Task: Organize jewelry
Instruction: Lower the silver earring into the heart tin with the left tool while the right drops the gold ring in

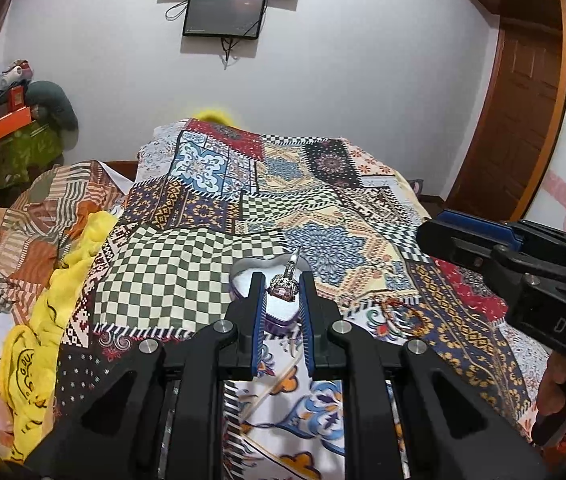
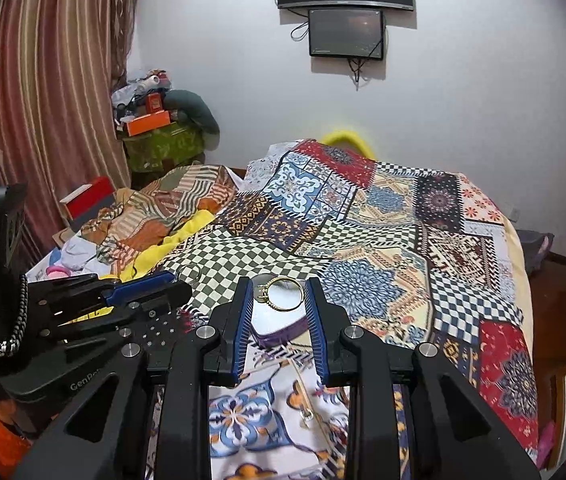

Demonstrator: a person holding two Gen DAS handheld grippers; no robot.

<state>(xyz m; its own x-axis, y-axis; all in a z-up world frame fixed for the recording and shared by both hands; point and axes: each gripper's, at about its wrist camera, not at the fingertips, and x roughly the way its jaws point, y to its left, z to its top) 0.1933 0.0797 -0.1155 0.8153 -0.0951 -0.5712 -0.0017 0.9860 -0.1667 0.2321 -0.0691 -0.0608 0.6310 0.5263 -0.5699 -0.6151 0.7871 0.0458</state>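
A heart-shaped tin box (image 1: 243,276) with a white inside and purple wall lies open on the patterned bedspread. My left gripper (image 1: 281,290) is shut on a silver ring with a pink stone (image 1: 283,286) and holds it above the box. My right gripper (image 2: 279,298) is shut on a thin gold ring (image 2: 283,294), also over the box (image 2: 283,330). In the left wrist view the right gripper (image 1: 523,264) shows at the right edge. In the right wrist view the left gripper (image 2: 115,300) shows at the left.
The bedspread (image 1: 323,208) covers the bed. A beaded bracelet (image 1: 401,314) lies right of the box. A thin chain with a clasp (image 2: 307,408) lies near me. A small ring (image 2: 189,272) lies on the checkered patch. Crumpled clothes (image 1: 43,248) pile at the left.
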